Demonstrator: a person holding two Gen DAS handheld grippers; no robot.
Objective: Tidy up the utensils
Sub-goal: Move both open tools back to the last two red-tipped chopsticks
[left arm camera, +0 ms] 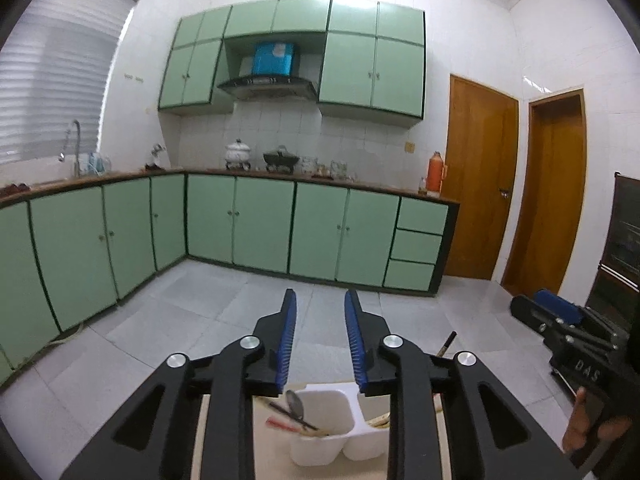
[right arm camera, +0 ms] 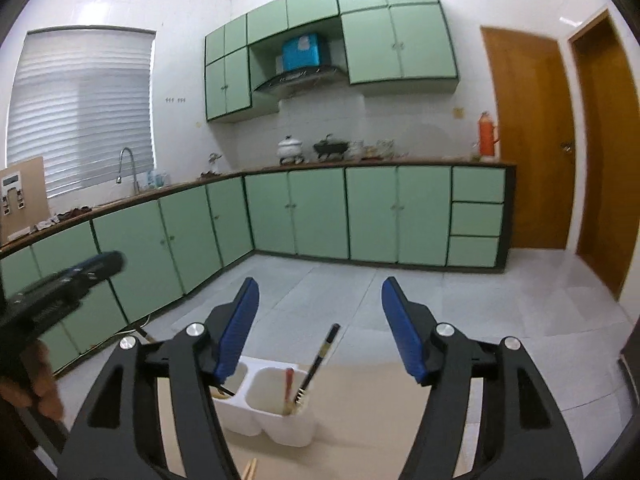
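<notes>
A white two-compartment utensil holder (left arm camera: 332, 436) (right arm camera: 268, 404) stands on a beige tabletop (right arm camera: 360, 432). In the left wrist view one compartment holds a metal spoon (left arm camera: 295, 402) and dark and red sticks. The right wrist view shows a black chopstick (right arm camera: 320, 360) and a red-handled utensil (right arm camera: 289, 384) leaning in the nearer compartment. My left gripper (left arm camera: 320, 300) hovers above the holder, jaws slightly apart with nothing between them. My right gripper (right arm camera: 320, 288) stands wide open and empty, above and behind the holder.
Green kitchen cabinets (left arm camera: 260, 228) and a counter with pots run along the far walls. Two wooden doors (left arm camera: 480, 176) stand at the right. Grey tiled floor (right arm camera: 340, 292) lies beyond the table. A hand (right arm camera: 36, 380) holds the other gripper at the left edge.
</notes>
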